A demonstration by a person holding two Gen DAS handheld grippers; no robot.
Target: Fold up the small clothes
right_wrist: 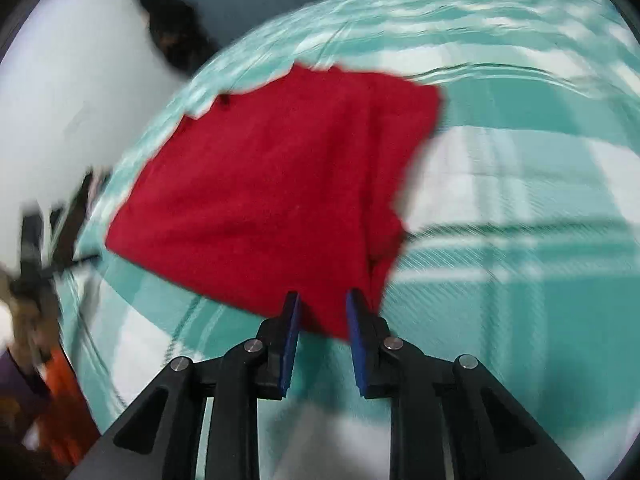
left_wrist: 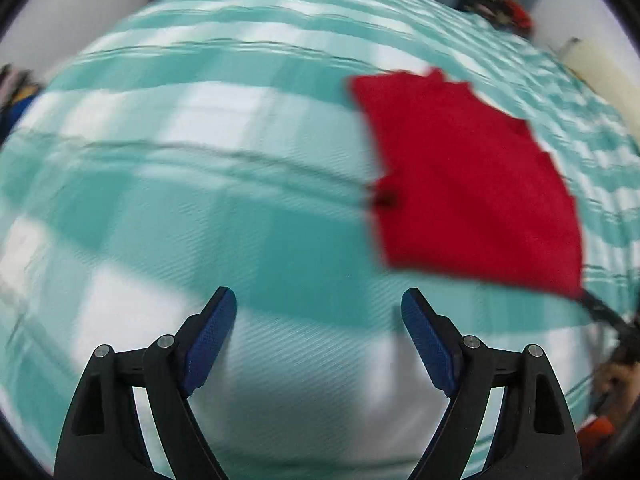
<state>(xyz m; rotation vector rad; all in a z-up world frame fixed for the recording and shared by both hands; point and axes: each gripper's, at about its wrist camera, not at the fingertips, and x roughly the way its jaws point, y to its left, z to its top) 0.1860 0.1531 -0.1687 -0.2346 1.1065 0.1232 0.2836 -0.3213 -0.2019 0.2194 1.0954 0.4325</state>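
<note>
A red cloth (left_wrist: 468, 176) lies flat on a teal and white checked bed sheet (left_wrist: 200, 160), right of centre in the left wrist view. My left gripper (left_wrist: 319, 294) hovers over bare sheet to the cloth's left, jaws wide apart with nothing between them. In the right wrist view the red cloth (right_wrist: 272, 184) fills the middle. Its near corner reaches in between the fingers of my right gripper (right_wrist: 323, 296). The blue pads stand a narrow gap apart and do not press on the fabric. The picture is blurred.
A heap of mixed clothes (left_wrist: 500, 4) sits at the far edge of the bed. A dark object (right_wrist: 176, 36) rests against the white wall at the upper left. Something orange (right_wrist: 64, 400) and a person's hand show at the lower left.
</note>
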